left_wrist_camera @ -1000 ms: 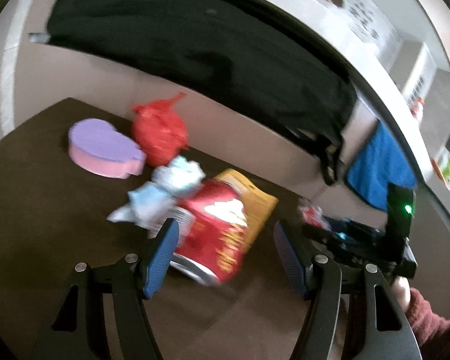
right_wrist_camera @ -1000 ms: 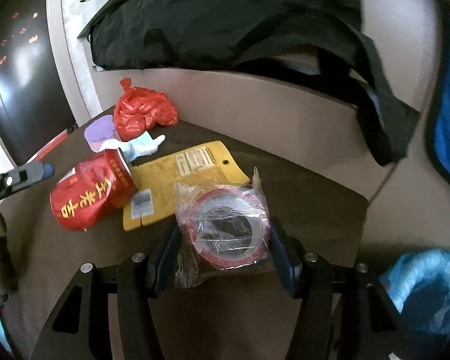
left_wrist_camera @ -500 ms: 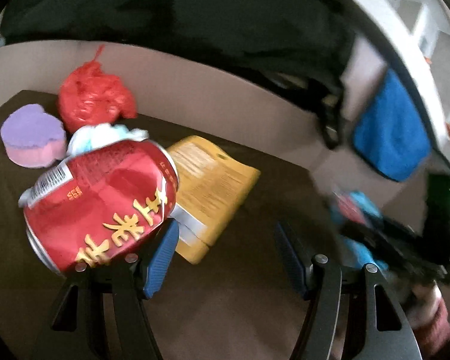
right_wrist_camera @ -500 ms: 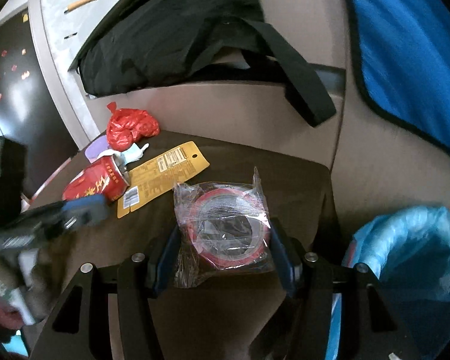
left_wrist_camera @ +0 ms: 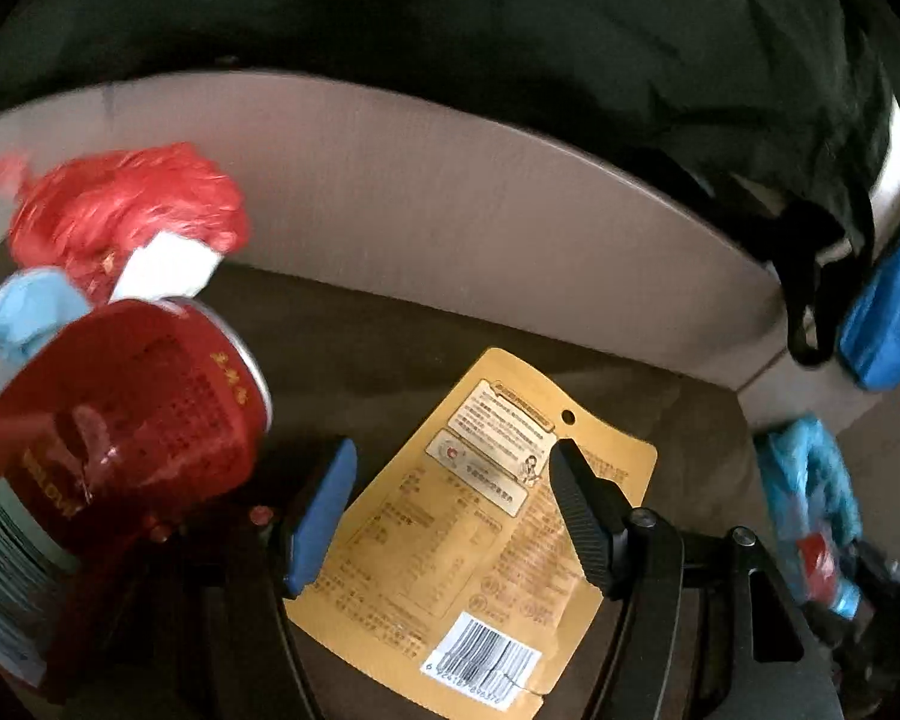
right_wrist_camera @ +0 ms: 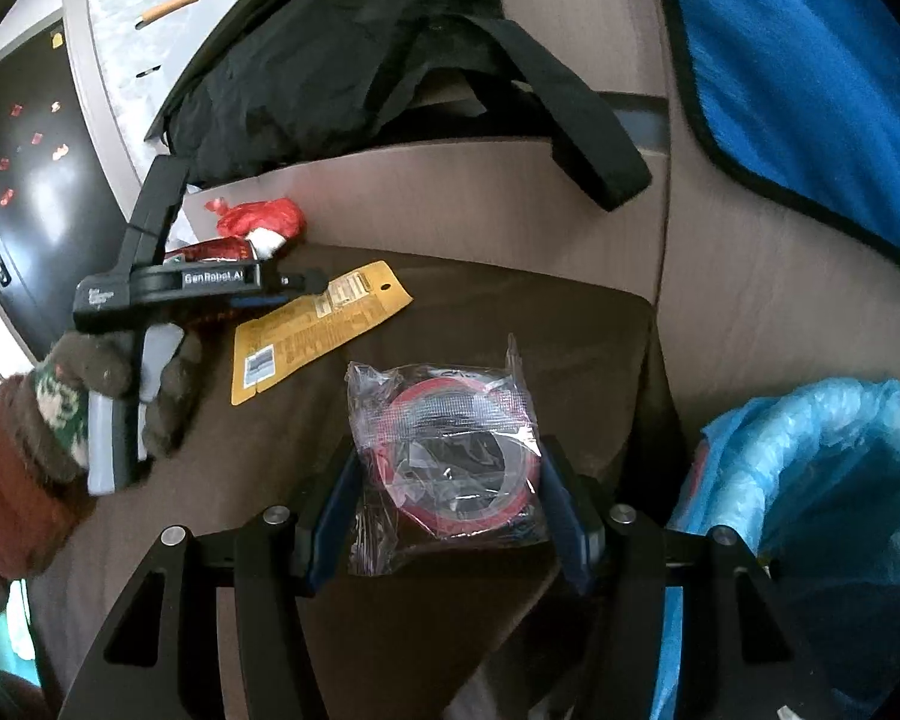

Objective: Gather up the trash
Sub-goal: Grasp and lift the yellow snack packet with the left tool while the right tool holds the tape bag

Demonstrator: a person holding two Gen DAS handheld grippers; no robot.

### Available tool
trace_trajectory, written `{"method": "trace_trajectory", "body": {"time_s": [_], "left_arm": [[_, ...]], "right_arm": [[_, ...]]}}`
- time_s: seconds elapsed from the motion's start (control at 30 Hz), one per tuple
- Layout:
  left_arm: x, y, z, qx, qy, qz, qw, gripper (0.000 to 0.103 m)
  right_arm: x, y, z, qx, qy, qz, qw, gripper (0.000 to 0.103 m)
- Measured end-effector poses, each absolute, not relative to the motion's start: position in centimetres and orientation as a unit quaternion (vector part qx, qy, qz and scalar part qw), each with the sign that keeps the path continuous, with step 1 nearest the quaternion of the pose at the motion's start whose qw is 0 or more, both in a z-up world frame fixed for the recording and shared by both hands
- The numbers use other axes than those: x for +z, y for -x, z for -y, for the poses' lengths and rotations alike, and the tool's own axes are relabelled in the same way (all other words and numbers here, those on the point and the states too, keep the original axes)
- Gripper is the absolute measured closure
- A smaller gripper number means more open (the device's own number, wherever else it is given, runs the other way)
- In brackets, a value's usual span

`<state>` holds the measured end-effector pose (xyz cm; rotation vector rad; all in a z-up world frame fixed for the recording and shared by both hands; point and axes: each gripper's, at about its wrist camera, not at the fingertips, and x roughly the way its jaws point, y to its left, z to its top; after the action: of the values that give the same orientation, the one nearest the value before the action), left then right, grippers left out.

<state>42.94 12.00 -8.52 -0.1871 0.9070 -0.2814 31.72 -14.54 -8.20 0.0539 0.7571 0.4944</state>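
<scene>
My left gripper (left_wrist_camera: 450, 510) stands open just above a flat yellow snack packet (left_wrist_camera: 480, 540) on the brown table (left_wrist_camera: 360, 348); the packet shows between its fingers, untouched as far as I can see. A red drink can (left_wrist_camera: 120, 420) lies outside the left finger. My right gripper (right_wrist_camera: 450, 516) is shut on a roll of red tape in a clear wrapper (right_wrist_camera: 450, 450), near the table's right edge. A blue trash bag (right_wrist_camera: 810, 480) gapes open just right of it. From the right wrist, the left gripper (right_wrist_camera: 306, 285) hovers over the yellow packet (right_wrist_camera: 318, 324).
A knotted red plastic bag (left_wrist_camera: 126, 210) and crumpled blue-white paper (left_wrist_camera: 24, 312) sit behind the can against the beige wall panel (left_wrist_camera: 450, 228). A black bag (right_wrist_camera: 342, 72) hangs over the ledge above. A blue cloth (right_wrist_camera: 810, 60) hangs at right. A gloved hand (right_wrist_camera: 90, 396) holds the left gripper.
The left gripper swung right, off the red can and over the yellow packet; the can now sits outside its left finger. The right gripper carried the tape right, bringing the blue bag into view.
</scene>
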Motion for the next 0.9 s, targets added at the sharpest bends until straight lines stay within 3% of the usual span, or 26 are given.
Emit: {"method": "trace_trajectory", "body": {"time_s": [0.23,0.33,0.8,0.87,0.9], "left_arm": [[-9.0,-39.3,-7.7,-0.221,-0.069,-0.442,0.867,0.017],[-9.1,-38.4,-6.8,-0.237,-0.079,-0.451,0.857,0.009],[-9.2,-38.2,-4.0,-0.148,-0.067,-0.461,0.872,0.004],[-9.1,-37.7,-4.4,-0.141,-0.062,-0.453,0.878,0.009],[-9.0,-37.3,-4.7,-0.137,-0.057,-0.446,0.883,0.018]], "right_arm": [[-8.2,-31.6,15.3,0.235,-0.038,-0.362,0.901,0.049],[-8.0,-31.4,15.6,0.234,-0.041,-0.358,0.903,0.049],[-7.6,-31.4,18.2,0.208,-0.077,-0.351,0.910,0.049],[-7.4,-31.1,18.4,0.207,-0.080,-0.348,0.911,0.049],[-7.3,-30.9,18.5,0.207,-0.079,-0.347,0.911,0.049]]}}
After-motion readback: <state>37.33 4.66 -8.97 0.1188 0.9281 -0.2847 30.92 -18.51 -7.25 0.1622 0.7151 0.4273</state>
